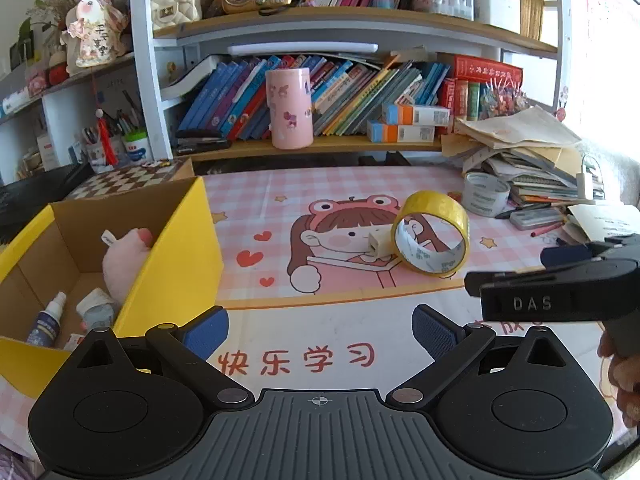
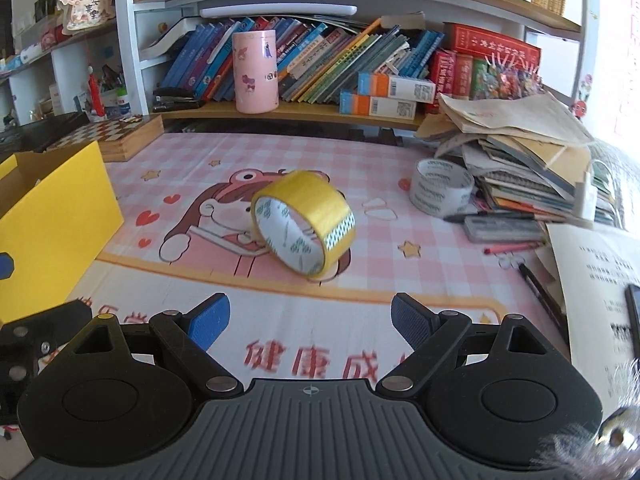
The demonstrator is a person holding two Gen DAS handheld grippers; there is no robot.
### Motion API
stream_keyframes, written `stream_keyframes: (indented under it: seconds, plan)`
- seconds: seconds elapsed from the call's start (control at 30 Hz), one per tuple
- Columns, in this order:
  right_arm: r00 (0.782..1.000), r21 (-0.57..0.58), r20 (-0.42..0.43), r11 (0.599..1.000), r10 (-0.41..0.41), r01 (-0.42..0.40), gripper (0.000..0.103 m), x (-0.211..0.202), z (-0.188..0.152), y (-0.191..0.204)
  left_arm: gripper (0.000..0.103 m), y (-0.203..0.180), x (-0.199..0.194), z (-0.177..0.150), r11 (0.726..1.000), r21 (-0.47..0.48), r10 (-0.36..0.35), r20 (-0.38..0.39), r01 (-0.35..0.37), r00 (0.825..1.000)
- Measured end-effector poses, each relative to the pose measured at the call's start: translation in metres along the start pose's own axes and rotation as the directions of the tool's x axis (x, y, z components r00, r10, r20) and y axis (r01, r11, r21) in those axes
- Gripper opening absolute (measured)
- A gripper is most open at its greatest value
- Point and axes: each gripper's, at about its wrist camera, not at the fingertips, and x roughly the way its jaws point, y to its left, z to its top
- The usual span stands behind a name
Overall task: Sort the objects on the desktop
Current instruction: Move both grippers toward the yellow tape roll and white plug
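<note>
The yellow tape roll [image 2: 306,224] is standing on its edge near the middle of the pink desk mat [image 2: 224,152], leaning against a small beige block [image 1: 378,242] that is showing through its hole in the left view. It is looking light and stiff, with a slick outer band, and likely to roll if nudged; pinching across its flat sides, or through the core over one wall, seems the surest hold. The right gripper [image 2: 310,322] is pointing at it with jaws spread wide and holding nothing. The left gripper [image 1: 320,330] is likewise gaping and empty, beside the yellow box [image 1: 172,248] where a pink plush toy [image 1: 124,256] and small bottles are lying. A white tape roll [image 2: 440,192] is sitting near the paper pile [image 2: 520,160].
</note>
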Motion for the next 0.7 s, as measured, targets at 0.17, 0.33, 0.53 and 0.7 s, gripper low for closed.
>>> stream_keyframes:
  seconds: [0.17, 0.33, 0.53, 0.7]
  plan:
    - [1.0, -0.011, -0.005, 1.0, 0.017, -0.017, 0.087, 0.016, 0.009, -0.012, 0.1, -0.004, 0.011, 0.003, 1.0, 0.003, 0.009, -0.024, -0.008, 1.0]
    - [0.999, -0.049, -0.021, 0.998, 0.026, -0.027, 0.087, 0.035, 0.016, -0.02, 0.1, -0.01, 0.024, 0.007, 1.0, 0.025, 0.012, -0.035, -0.012, 0.999]
    - [0.998, -0.15, -0.033, 0.987, 0.055, -0.059, 0.086, 0.06, 0.026, -0.023, 0.1, -0.017, 0.042, 0.015, 0.999, 0.037, 0.016, -0.046, -0.015, 0.999]
    - [0.993, -0.282, -0.064, 0.953, 0.096, -0.11, 0.085, 0.088, 0.041, -0.022, 0.1, -0.02, 0.05, 0.018, 0.999, 0.039, 0.021, -0.055, -0.019, 0.998]
